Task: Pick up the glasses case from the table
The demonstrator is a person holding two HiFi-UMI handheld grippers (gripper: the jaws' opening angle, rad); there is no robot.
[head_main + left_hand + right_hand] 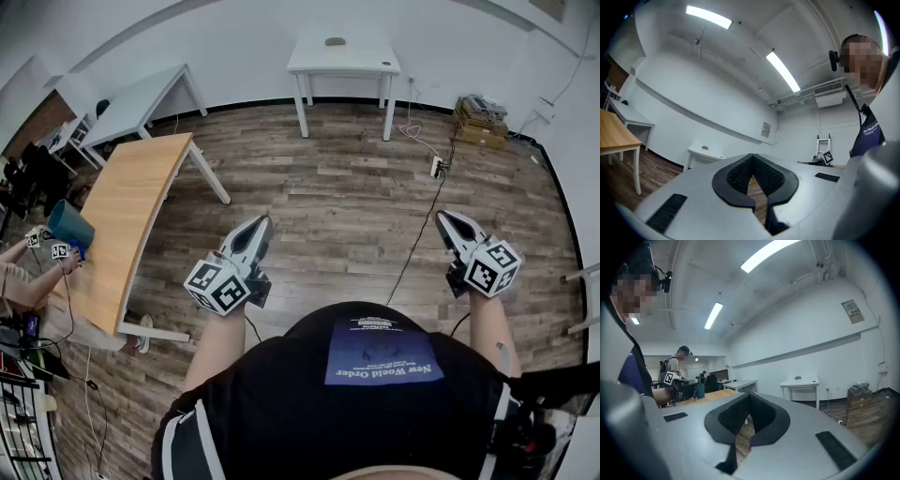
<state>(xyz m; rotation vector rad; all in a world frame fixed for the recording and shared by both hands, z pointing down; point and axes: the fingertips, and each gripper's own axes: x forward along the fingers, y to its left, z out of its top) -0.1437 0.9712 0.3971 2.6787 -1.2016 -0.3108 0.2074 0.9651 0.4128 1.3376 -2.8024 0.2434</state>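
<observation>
Pinched closed, empty: left hand-held gripper [262, 223], right hand-held gripper [443, 217]; smooth grey shells, ribbed black pads [737, 176]. Small grey oval glasses case [335, 41] on white counter [366, 60], far ahead between them. Wooden counter [131, 216] left of left one; black cable [424, 225] across plank floor [328, 197].

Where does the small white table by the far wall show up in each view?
Head view: white table top centre, against the wall.
Left gripper view: white table low, left of centre.
Right gripper view: white table right of centre.
Shared landmark: wooden table, to its left throughout.
</observation>
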